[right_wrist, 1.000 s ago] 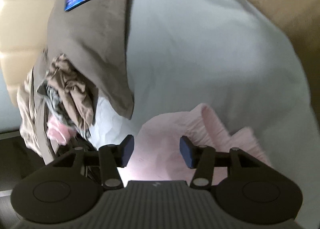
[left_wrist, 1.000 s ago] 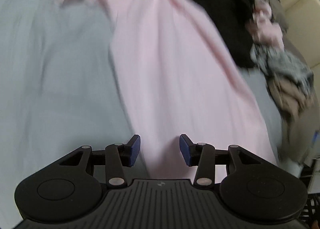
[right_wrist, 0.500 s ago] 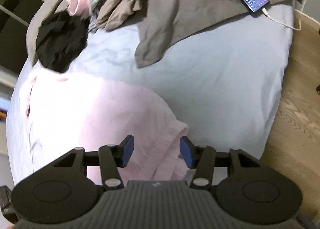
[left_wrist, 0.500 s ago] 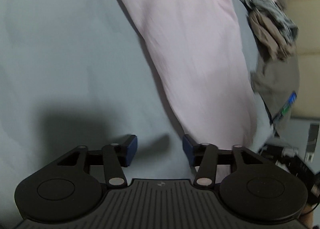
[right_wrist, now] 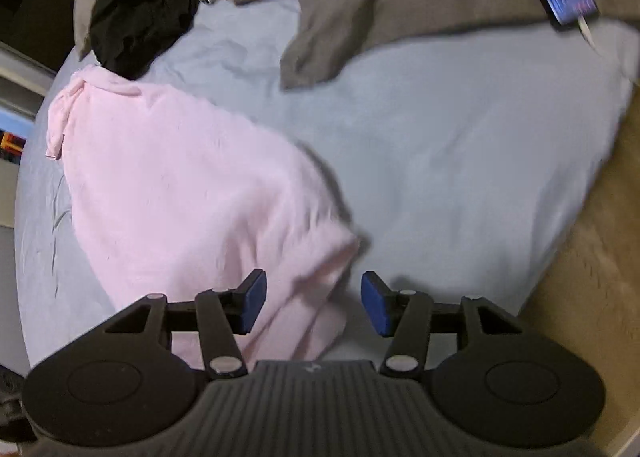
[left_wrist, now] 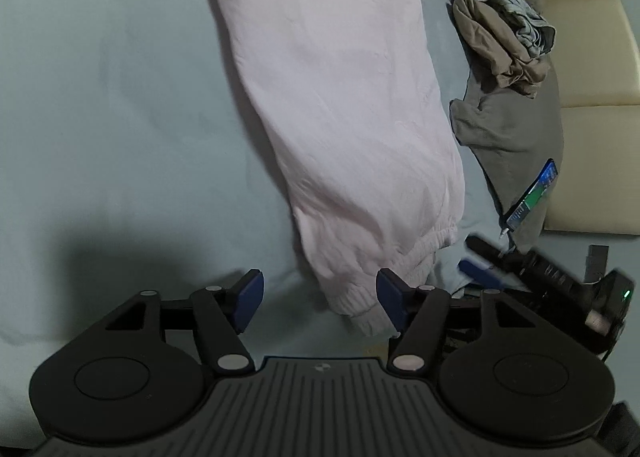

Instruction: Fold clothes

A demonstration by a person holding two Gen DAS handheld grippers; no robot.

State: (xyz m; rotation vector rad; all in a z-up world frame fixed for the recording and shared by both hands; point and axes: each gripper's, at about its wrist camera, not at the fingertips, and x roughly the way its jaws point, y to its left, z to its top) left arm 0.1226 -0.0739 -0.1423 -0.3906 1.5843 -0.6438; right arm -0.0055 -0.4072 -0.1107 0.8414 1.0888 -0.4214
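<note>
Lay stretched on the pale blue bed sheet (left_wrist: 112, 105), the pink garment (left_wrist: 340, 105), as a long band from the far side toward the near edge of the bed. Ended in a gathered, ribbed cuff (left_wrist: 360, 309) at its near end, just beside the right pad of the left gripper (left_wrist: 318, 299). Looked soft and a little wrinkled, with one narrow part bunched at the far left in the right wrist view.

Was opening at this moment, the left gripper, jaws already wide apart; only the tip of the cuff between them, pads not pressing on it. Stood about half open, the right gripper (right_wrist: 312, 303), jaws apart, with the near corner of the pink garment (right_wrist: 180, 193) below and between them, but no pad closed on the cloth. Could be seen also in the left wrist view at the right, blurred, the right gripper (left_wrist: 480, 261).

Farther out, on the far side of the bed: a black garment (right_wrist: 140, 13) touching the far end of the pink one, a crumpled brown garment (left_wrist: 496, 53) with a grey striped one (left_wrist: 504, 5) on it, and a grey-brown pillowcase (left_wrist: 516, 129). Rested on that pillowcase, a phone (left_wrist: 534, 193) with lit screen and a cable plugged in. Beyond, a cream padded headboard (left_wrist: 592, 57); at the right in the right wrist view, a wooden floor (right_wrist: 592, 289).
</note>
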